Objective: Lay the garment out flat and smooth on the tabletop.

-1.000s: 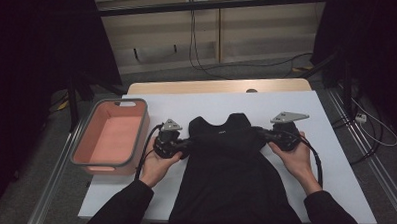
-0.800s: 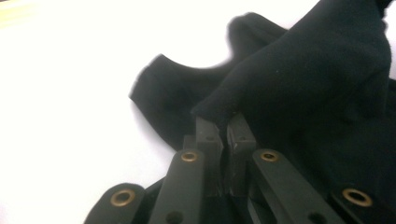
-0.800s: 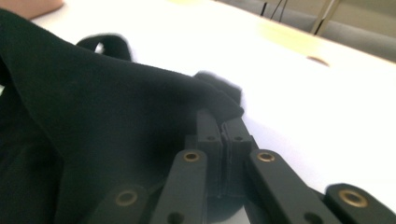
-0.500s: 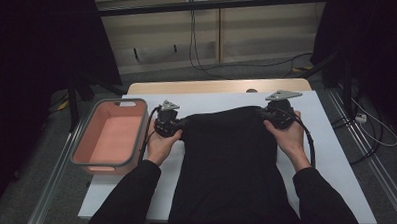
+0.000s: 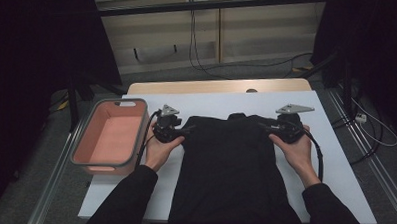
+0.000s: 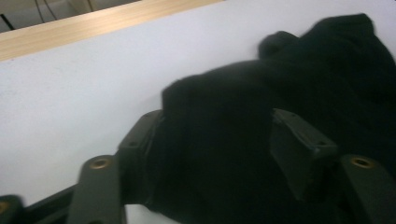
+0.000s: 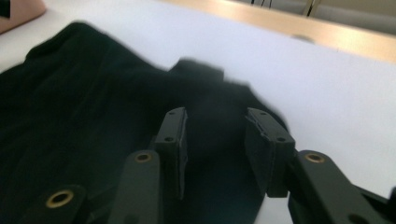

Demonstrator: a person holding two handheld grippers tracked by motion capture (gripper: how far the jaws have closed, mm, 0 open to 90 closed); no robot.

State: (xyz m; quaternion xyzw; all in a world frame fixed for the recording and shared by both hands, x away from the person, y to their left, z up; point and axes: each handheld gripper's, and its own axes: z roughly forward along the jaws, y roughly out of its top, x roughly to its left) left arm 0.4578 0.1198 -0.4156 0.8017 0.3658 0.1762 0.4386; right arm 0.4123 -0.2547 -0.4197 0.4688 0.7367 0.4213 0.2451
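Left tongs (image 5: pixel 178 133), jaws just opening, stand parted around the black garment's (image 5: pixel 232 168) left shoulder; the cloth spreads rightward across the white tabletop (image 5: pixel 335 162), long axis toward the person, to the right tongs (image 5: pixel 273 128), likewise opening astride its right shoulder.

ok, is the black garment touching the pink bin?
Apart. The high view shows bare white table between the black garment and the pink bin.
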